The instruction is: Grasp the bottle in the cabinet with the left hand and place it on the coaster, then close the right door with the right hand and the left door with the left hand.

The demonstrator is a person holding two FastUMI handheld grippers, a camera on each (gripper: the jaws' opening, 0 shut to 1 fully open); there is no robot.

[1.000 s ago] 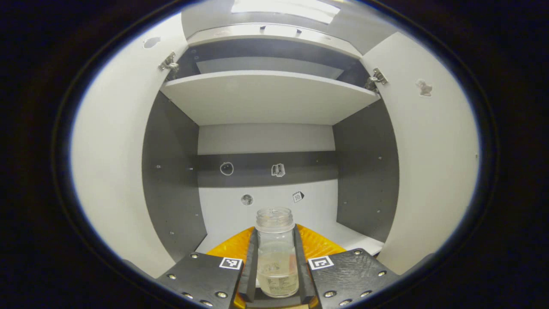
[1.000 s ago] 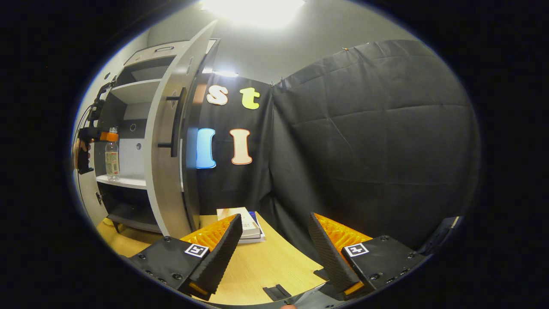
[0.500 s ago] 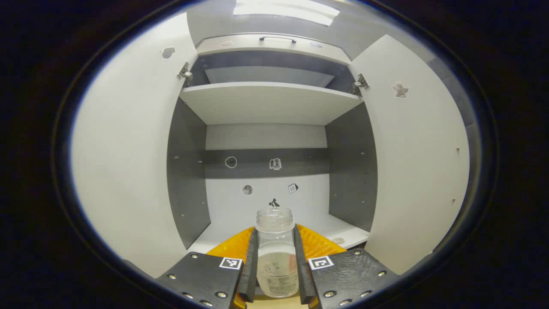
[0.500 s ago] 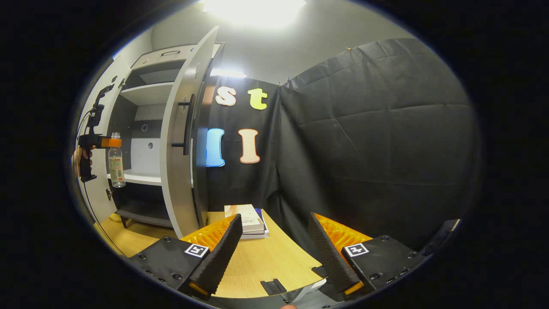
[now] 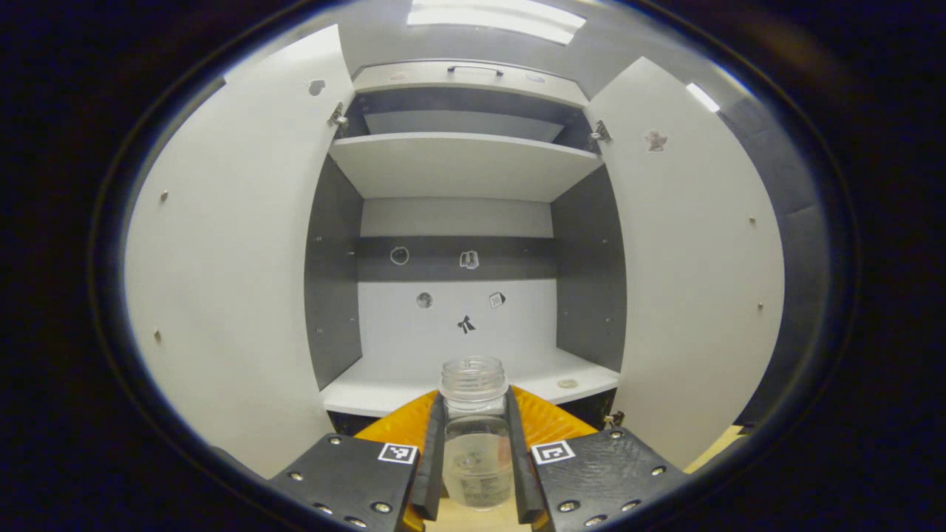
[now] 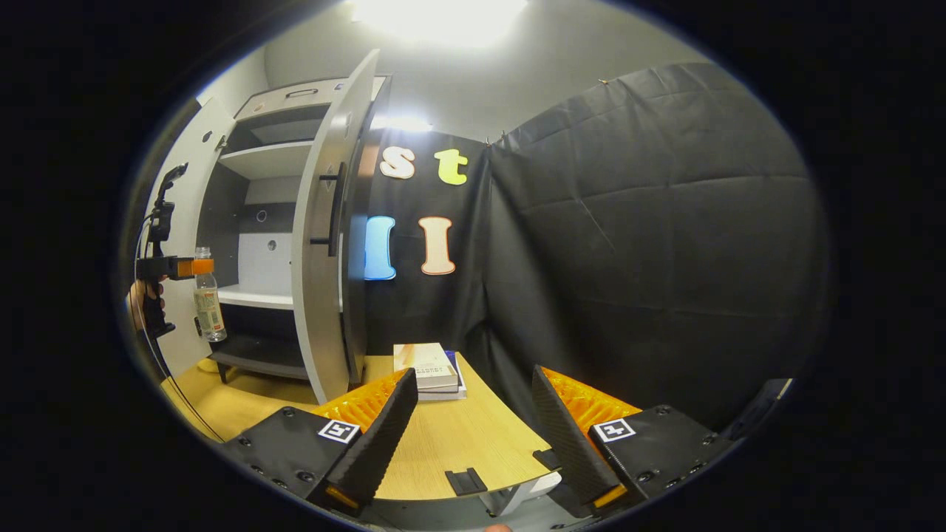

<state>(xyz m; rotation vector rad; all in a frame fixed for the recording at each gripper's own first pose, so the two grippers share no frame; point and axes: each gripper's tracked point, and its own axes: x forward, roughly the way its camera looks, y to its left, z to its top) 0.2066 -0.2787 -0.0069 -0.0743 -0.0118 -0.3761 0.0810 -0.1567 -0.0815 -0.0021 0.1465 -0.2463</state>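
We hold the bottle (image 5: 474, 436) upright in our left gripper (image 5: 474, 473), jaws clamped on its neck, clear of the cabinet (image 5: 458, 166) shelf and above the table (image 6: 443, 443). We see no coaster. Our right gripper (image 6: 469, 436) hangs wide open, empty

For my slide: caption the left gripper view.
Left gripper grips the bottle, facing the open cabinet.

Clear bottle (image 5: 477, 443), white doors (image 5: 236, 258), grey cabinet (image 5: 336, 273) walls, wood-grain table (image 6: 451, 443).
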